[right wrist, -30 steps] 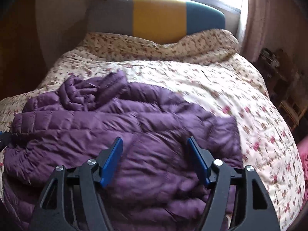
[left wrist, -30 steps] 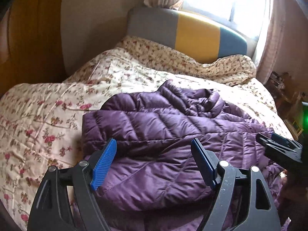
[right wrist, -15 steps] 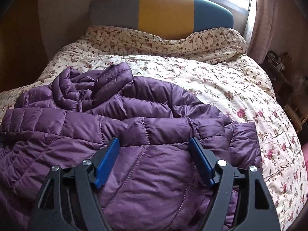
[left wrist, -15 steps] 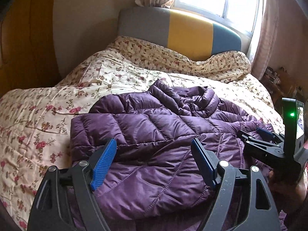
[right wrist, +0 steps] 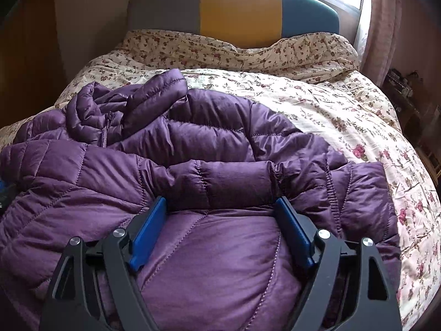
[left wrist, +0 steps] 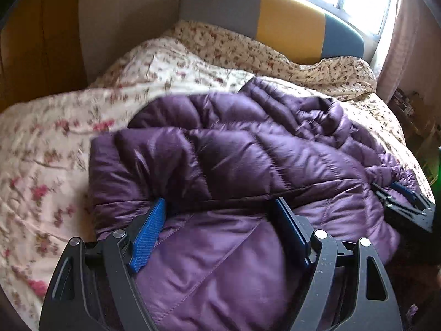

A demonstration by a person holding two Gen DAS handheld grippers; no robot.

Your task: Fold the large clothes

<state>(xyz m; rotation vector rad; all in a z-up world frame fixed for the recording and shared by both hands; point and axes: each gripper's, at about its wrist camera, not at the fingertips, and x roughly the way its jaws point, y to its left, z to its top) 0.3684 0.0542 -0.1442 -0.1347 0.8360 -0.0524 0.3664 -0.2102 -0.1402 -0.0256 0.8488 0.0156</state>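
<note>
A purple quilted puffer jacket (left wrist: 248,151) lies spread across the bed, its collar and zip bunched towards the headboard (right wrist: 110,121). My left gripper (left wrist: 219,202) is open and low over the jacket's near left part, with a puffed panel bulging between its blue pads. My right gripper (right wrist: 220,201) hovers just as low over the near right part, beside the cuffed sleeve (right wrist: 358,193). Its jaws are opening, with jacket fabric swelling between them but not pinched. The right gripper (left wrist: 397,195) also shows at the right edge of the left wrist view.
A floral duvet (right wrist: 344,115) covers the whole bed. Behind it stands a grey, yellow and teal headboard (right wrist: 239,13) under a bright window. Wooden panelling (left wrist: 35,41) rises on the left. A pink curtain (right wrist: 380,27) and cluttered shelves (right wrist: 402,88) are on the right.
Both grippers have sunk closer to the jacket, which now fills more of each view. The right gripper's jaws have spread slightly wider. The jacket lies as before.
</note>
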